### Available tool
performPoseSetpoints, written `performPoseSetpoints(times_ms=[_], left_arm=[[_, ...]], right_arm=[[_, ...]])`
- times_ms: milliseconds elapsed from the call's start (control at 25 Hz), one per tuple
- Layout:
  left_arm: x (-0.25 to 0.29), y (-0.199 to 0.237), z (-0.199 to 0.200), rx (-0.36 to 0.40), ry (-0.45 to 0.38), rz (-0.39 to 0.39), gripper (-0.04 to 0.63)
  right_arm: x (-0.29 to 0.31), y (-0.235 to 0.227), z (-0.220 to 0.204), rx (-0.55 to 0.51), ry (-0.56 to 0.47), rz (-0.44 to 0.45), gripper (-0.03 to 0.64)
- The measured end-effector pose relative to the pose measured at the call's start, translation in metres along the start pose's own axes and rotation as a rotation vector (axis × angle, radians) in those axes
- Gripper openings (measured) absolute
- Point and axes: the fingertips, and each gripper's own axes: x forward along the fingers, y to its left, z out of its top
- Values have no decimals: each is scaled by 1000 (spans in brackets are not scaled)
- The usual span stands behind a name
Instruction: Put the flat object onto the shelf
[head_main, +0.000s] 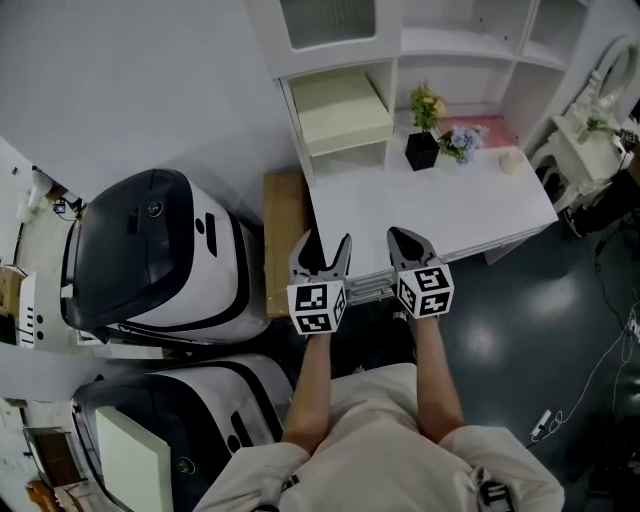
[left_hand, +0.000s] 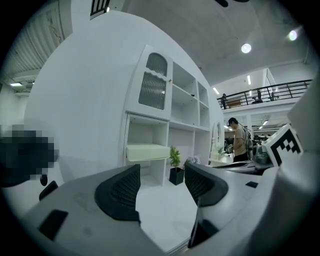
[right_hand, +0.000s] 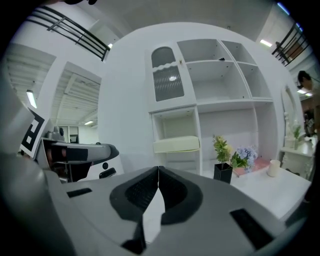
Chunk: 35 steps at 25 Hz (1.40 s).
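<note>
White paint is covering the shelf unit and the counter that is sticking out from it. The flat object, a pale cream slab, is lying on a shelf board inside the left cubby, up above the counter, with a little plant standing in its black pot just beside that cubby. It is resting with its whole bottom on the board, so it is sitting there by itself and needing no help, though its front edge seems to be poking out a bit. A person is standing at the near edge of the counter and holding both tools low, pointing them toward the shelves, well apart from the slab. The left tool is holding its jaws spread wide, with only bare counter showing between them. The right tool is keeping its jaws pressed together and pinching nothing. Both are carrying nothing, so I am guessing the putting-away part is looking finished.
</note>
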Motion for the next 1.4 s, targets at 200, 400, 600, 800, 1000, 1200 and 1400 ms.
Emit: performPoseSetpoints(times_ms=[200, 400, 600, 800, 1000, 1200, 1400], left_arm=[[-25, 4, -12, -21, 9, -7, 228], [-40, 6, -10, -15, -15, -1, 158], [-51, 7, -11, -17, -28, 0, 104], [-60, 6, -8, -22, -46, -14, 41], [-65, 2, 4, -53, -79, -57, 9], [-65, 8, 14, -15, -89, -27, 11], [-63, 10, 15, -19, -92, -7, 11]], right_arm=[[-12, 19, -9, 4, 2, 2, 67], [-19, 33, -11, -9, -1, 6, 67], [-23, 48, -14, -31, 4, 23, 68], [-28, 57, -12, -62, 8, 42, 68], [-31, 56, -10, -62, 4, 61, 68], [-30, 55, -6, -90, 10, 58, 69], [-31, 50, 1, -84, -7, 56, 69]])
